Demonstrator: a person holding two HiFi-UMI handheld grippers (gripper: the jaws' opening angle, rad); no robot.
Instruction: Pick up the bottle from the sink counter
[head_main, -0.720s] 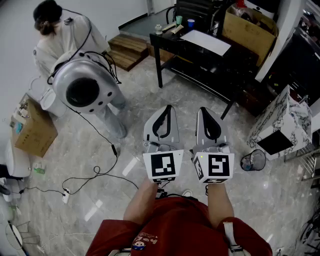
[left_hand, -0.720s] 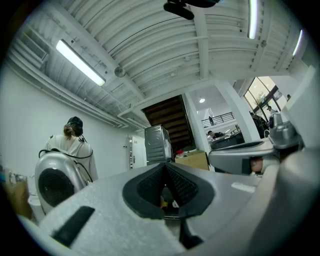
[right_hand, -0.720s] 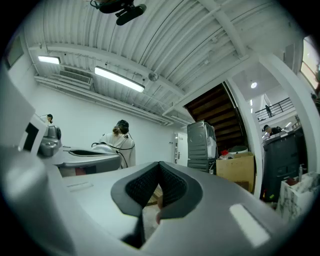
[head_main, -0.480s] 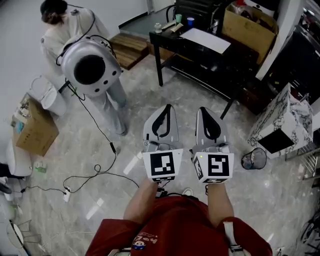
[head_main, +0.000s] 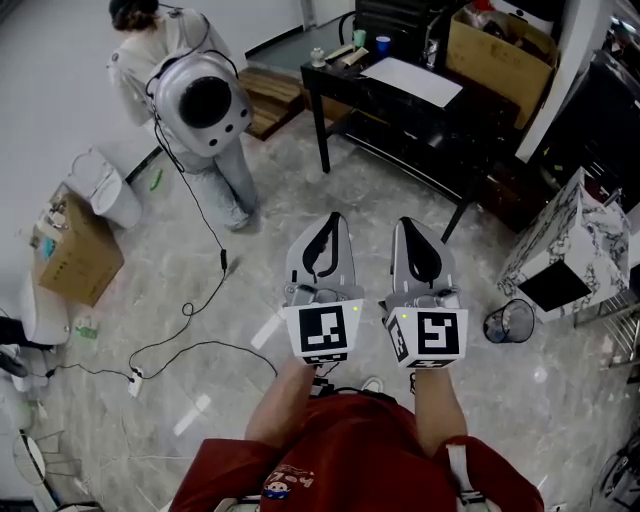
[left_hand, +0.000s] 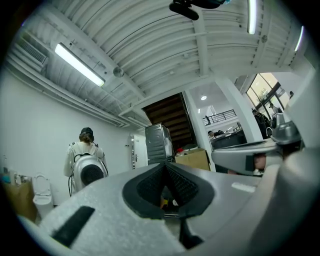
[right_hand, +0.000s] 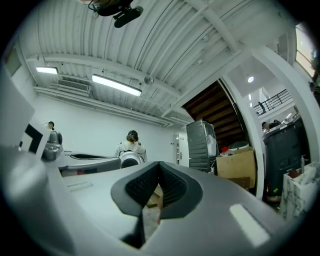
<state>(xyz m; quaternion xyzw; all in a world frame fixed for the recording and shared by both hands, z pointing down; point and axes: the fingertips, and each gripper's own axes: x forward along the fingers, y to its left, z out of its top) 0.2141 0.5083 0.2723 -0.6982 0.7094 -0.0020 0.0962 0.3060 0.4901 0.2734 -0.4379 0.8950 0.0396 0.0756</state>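
Note:
Neither a bottle nor a sink counter shows in any view. In the head view my left gripper (head_main: 335, 217) and right gripper (head_main: 405, 221) are held side by side in front of my chest, above a marbled floor, both pointing forward. Each has its jaws shut with nothing between them. The left gripper view looks along the closed left gripper (left_hand: 165, 167) into a room with a person wearing a white backpack (left_hand: 86, 167). The right gripper view shows the closed right gripper (right_hand: 159, 169) and the same person (right_hand: 130, 150).
A person with a round white backpack (head_main: 195, 95) stands at the upper left by a white bin (head_main: 108, 192) and a cardboard box (head_main: 75, 250). A cable (head_main: 190, 305) trails over the floor. A black table (head_main: 400, 100), a marbled box (head_main: 570, 245) and a wire basket (head_main: 508, 322) stand ahead and right.
The person with the backpack has walked away toward the far wall, dragging the cable along. Both grippers have stayed where they were, still shut.

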